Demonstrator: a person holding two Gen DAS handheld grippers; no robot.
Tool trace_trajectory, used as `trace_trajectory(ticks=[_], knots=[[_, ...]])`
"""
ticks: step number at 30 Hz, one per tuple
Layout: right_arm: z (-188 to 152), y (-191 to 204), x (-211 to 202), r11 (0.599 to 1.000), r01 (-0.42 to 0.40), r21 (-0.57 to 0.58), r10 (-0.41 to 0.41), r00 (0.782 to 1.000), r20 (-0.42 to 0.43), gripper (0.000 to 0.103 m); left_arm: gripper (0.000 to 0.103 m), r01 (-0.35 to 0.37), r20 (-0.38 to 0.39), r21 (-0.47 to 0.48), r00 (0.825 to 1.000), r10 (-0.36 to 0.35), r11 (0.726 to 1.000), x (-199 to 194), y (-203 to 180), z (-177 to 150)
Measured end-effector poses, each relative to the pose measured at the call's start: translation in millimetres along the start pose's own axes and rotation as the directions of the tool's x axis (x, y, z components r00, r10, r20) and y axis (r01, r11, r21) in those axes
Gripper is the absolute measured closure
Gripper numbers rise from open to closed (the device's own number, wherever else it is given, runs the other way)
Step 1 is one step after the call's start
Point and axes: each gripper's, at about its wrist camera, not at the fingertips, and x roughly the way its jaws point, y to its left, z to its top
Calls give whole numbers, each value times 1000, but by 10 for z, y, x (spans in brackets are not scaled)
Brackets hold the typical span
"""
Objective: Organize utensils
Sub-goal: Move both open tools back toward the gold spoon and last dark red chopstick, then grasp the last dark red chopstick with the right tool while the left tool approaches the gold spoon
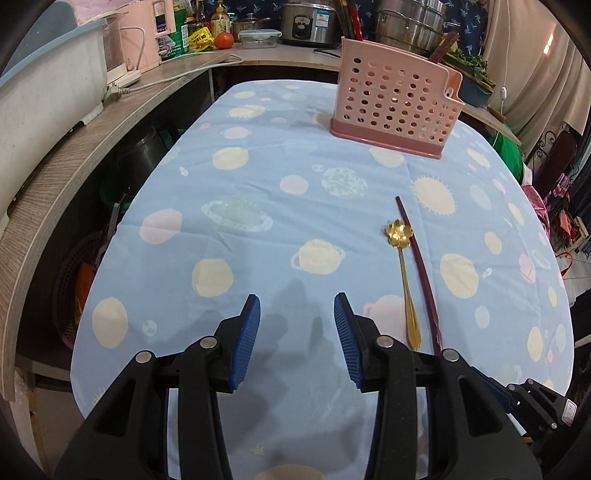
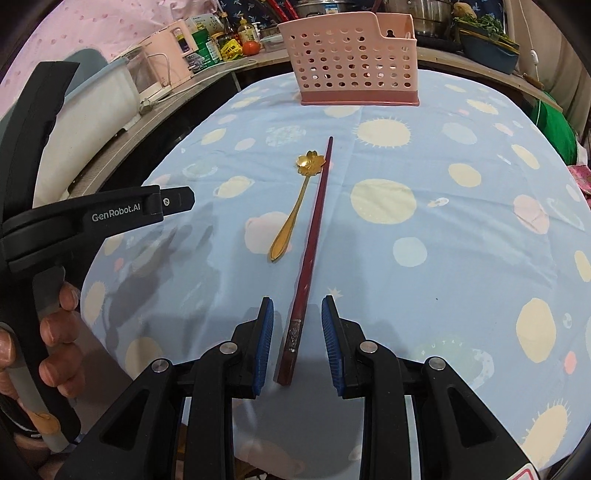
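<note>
A gold spoon (image 2: pixel 295 206) with a flower-shaped bowl and a dark red chopstick (image 2: pixel 312 251) lie side by side on the blue planet-print tablecloth (image 2: pixel 443 240). They also show in the left wrist view, spoon (image 1: pixel 402 273) and chopstick (image 1: pixel 419 269). A pink perforated utensil holder (image 2: pixel 354 61) stands at the far end, also in the left wrist view (image 1: pixel 397 99). My right gripper (image 2: pixel 297 306) is open, its jaws either side of the chopstick's thick near end. My left gripper (image 1: pixel 297 306) is open and empty, left of the spoon.
A wooden counter (image 1: pixel 74 158) curves along the left and back, carrying a pink appliance (image 1: pixel 142 35), bottles, a tomato (image 1: pixel 224 40), a rice cooker (image 1: pixel 308 22) and steel pots. A green bag (image 2: pixel 554 125) sits past the table's right edge.
</note>
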Motion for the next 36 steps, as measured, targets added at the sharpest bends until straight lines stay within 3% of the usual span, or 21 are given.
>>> trace_trajectory(ticks=[7, 12, 15, 21, 30, 36], knots=[[-88, 14, 38, 1000, 14, -13, -14, 1000, -14, 80, 63, 3, -20, 7, 1000, -3, 1000, 6, -5, -90], [-91, -14, 45, 999, 44, -16, -44, 999, -6, 94, 63, 8, -37, 8, 999, -7, 1000, 34, -9, -132], [-87, -74, 43, 999, 39, 8, -39, 999, 1, 96, 62, 11, -43, 10, 999, -11, 1000, 46, -17, -143], [-36, -230, 13, 996, 59, 61, -61, 998, 21, 96, 40, 24, -28, 31, 999, -23, 999, 26, -96, -155], [86, -542, -54, 987, 74, 144, -82, 995, 50, 96, 39, 113, -79, 68, 991, -108, 991, 143, -408, -191], [92, -601, -29, 986, 65, 155, -73, 996, 47, 96, 39, 122, -88, 107, 990, -113, 987, 243, -631, -192]])
